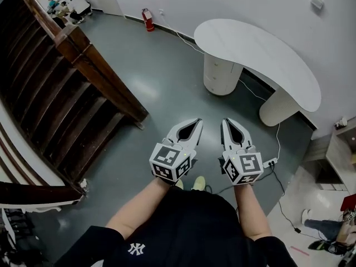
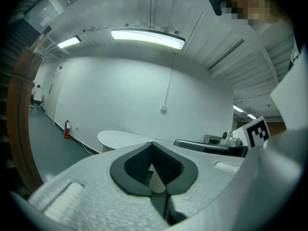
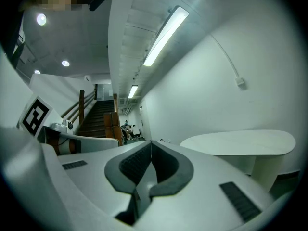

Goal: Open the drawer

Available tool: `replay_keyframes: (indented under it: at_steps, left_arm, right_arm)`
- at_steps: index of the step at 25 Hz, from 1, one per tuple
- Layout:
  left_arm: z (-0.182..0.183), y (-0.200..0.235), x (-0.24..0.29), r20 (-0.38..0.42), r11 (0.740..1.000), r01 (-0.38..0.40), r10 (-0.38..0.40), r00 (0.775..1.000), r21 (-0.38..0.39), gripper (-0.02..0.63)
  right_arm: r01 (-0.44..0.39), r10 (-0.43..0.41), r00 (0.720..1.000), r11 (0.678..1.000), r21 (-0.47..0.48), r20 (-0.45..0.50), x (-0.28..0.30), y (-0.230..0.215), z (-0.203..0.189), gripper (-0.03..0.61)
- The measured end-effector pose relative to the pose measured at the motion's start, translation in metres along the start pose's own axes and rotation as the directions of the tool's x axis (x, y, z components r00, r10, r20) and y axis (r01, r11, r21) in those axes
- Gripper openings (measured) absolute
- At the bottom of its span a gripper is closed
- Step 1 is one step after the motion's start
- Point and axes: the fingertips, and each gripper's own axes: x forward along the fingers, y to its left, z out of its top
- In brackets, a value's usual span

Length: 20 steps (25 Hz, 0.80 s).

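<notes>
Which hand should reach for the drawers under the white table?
Right, but only just. The right gripper looks slightly nearer the drawers under the table than the left gripper. Both are shut, empty and aimed toward them.

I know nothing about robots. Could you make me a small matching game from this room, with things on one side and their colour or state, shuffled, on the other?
Things:
1. fire extinguisher
2. curved table
3. staircase
4. right gripper

Colour or state:
A. white
B. jaws shut, nothing held
C. red
D. dark brown wood

Pairs: 1-C, 2-A, 3-D, 4-B
</notes>
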Motion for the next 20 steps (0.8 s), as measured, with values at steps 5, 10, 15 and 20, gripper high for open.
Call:
replay_keyframes:
  at_steps: [5,10,15,20]
  left_arm:
    - [-0.002,0.013,0.006,0.001,0.999,-0.046,0.046,0.999,-0.011,0.006]
    - [-0.005,0.019,0.015,-0.01,0.998,-0.058,0.058,0.998,-0.01,0.006]
    - [-0.006,0.035,0.032,-0.018,0.998,-0.054,0.054,0.998,-0.013,0.006]
    - [-0.004,0.064,0.055,-0.023,0.999,-0.036,0.036,0.999,-0.021,0.006]
  right_arm:
    - [0.015,-0.015,1.0,1.0,0.014,0.005,-0.001,-0.015,-0.005,0.017]
    - [0.032,-0.032,0.999,0.999,0.022,-0.001,0.01,-0.028,-0.007,0.017]
    - [0.037,-0.037,0.999,0.999,0.026,-0.01,0.034,-0.035,-0.011,0.017]
    - [0.055,-0.054,0.998,0.998,0.023,-0.04,0.069,-0.044,-0.02,0.017]
